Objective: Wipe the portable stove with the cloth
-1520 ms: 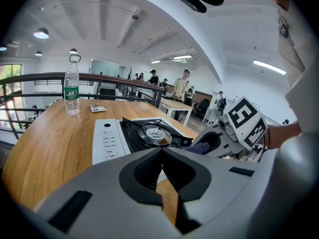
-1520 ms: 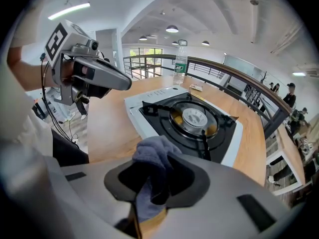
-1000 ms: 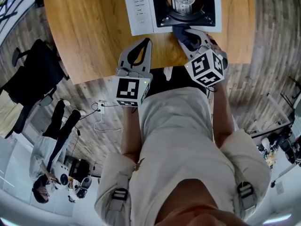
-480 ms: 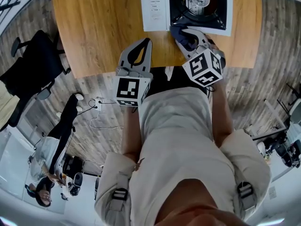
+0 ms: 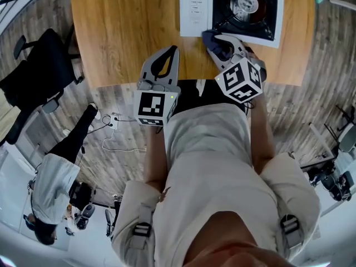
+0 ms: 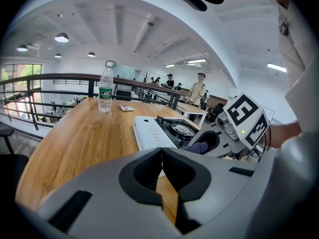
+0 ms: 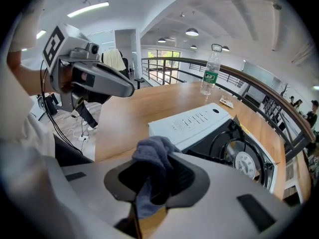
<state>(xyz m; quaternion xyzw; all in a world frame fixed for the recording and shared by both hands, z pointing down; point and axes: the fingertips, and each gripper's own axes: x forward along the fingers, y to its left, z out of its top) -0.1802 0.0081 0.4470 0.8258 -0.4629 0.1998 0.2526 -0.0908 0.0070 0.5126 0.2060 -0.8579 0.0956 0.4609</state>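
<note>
Your right hand-held gripper (image 5: pixel 222 42), clenched on the blue cloth (image 7: pixel 152 158), hangs at the portable stove's (image 5: pixel 194 7) near edge, top of the head view; press the cloth flat and sweep the white panel evenly. Your left hand-held gripper (image 5: pixel 176 50) is clamped on nothing, and only the gripper views show the water bottle (image 6: pixel 104 91).

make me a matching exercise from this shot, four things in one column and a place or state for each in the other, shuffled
Things
1. cloth
2. portable stove
3. water bottle
4. left gripper

Places or states
A. jaws together, nothing between them
B. standing upright, far along the wooden table
C. pinched between the jaws of the right gripper
D. lying flat on the table, just ahead of the right gripper

Pairs: 1-C, 2-D, 3-B, 4-A
</note>
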